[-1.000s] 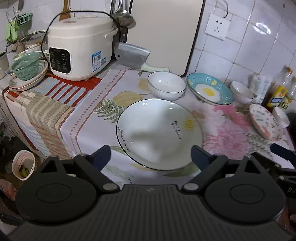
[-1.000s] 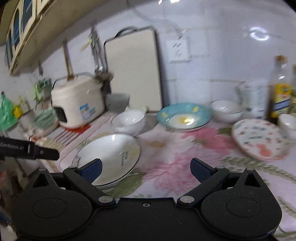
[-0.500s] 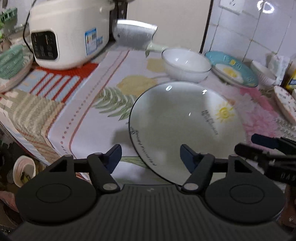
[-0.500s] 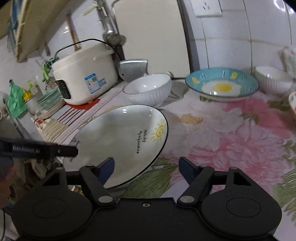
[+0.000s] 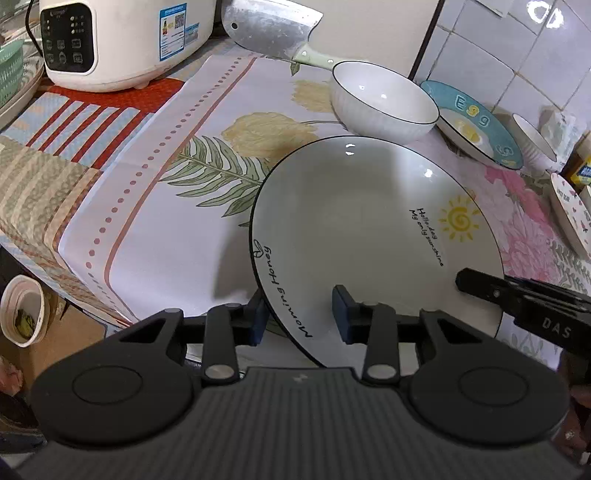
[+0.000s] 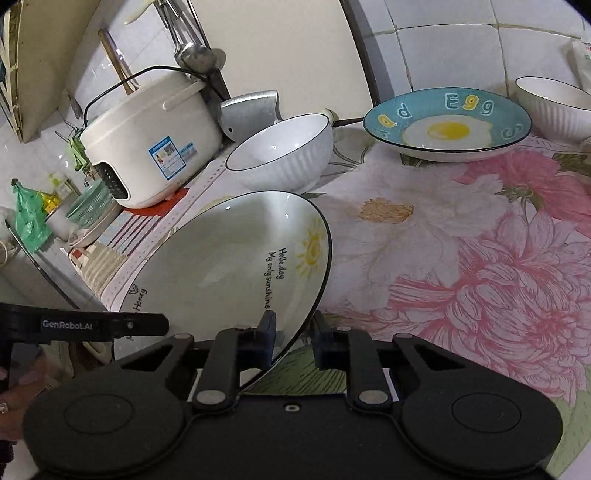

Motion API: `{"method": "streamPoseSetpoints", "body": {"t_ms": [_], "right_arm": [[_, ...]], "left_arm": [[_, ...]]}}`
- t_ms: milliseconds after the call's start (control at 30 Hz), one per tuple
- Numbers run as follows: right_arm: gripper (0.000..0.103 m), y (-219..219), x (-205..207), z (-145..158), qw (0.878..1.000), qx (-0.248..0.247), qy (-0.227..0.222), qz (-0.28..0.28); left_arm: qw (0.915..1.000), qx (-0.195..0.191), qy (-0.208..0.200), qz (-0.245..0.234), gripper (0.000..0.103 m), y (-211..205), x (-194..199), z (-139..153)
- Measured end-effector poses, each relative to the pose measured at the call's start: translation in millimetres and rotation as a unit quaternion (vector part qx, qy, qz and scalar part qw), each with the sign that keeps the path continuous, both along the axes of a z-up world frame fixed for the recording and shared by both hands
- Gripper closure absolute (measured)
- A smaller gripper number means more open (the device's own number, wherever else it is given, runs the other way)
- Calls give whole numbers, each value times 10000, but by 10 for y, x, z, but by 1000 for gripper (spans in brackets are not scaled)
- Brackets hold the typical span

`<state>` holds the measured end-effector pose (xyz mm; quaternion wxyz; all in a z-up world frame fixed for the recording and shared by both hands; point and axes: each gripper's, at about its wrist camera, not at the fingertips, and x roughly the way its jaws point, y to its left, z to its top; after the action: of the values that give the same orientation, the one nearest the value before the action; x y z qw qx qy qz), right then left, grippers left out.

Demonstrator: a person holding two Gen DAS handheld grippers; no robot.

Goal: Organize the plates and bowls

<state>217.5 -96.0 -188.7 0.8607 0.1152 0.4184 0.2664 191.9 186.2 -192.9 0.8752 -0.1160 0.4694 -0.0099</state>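
While both grippers straddle its near rim, the big white plate (image 5: 369, 221) sits at the counter's front edge, slightly overhanging it. Round, shallow, glossy ceramic, thin dark rim line, yellow sun drawing, black script "Hello day My only sunshine" and "Morning Honey".

Left gripper (image 5: 301, 314): jaws have just been closing, plate rim between the blue pads, one pad under the rim outside, the other over the inner face; gap visible on the inner side, so contact cannot be told for sure. Right gripper (image 6: 292, 341): jaws have just been closing, now nearly together, rim pinched between the blue pads at the plate's right front edge.

Behind the plate, just apart from it, a white ribbed bowl (image 5: 384, 103) with dark rim, deep and round. Farther right toward the back edge, a teal plate (image 6: 447, 123) with fried-egg print and "Egg" lettering, then a second ribbed white bowl (image 6: 550, 105). Pink-patterned plate (image 5: 569, 218) at the right edge, partly cut off.

Counter cover (image 6: 461, 258) is smooth floral oilcloth, pink blooms right, fern and yellow flowers left. White rice cooker (image 5: 122, 37) at the back left corner, steel cleaver (image 5: 269, 29) beside it.
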Motion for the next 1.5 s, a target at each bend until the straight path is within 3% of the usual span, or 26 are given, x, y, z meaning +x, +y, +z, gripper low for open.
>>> {"method": "streamPoseSetpoints", "body": {"t_ms": [200,567,1067,1500], "right_arm": [[79,11,82,-8,10000,25,6,-42],[79,-158,57,145,9998,-166,-74,113],[79,-1037,-301,506,9987,-197,-174,-445],[78,-1653,-268,467,9959,-429,-296,-740]], "left_arm": [[9999,82,-66,92,67,-48,-18,-7],[9991,232,-211,-271,67,-279,-78,119],[9953,150,-211,-936,67,-1111,-159,483],[9908,-5,-156,-1343,68,-1714,121,362]]}}
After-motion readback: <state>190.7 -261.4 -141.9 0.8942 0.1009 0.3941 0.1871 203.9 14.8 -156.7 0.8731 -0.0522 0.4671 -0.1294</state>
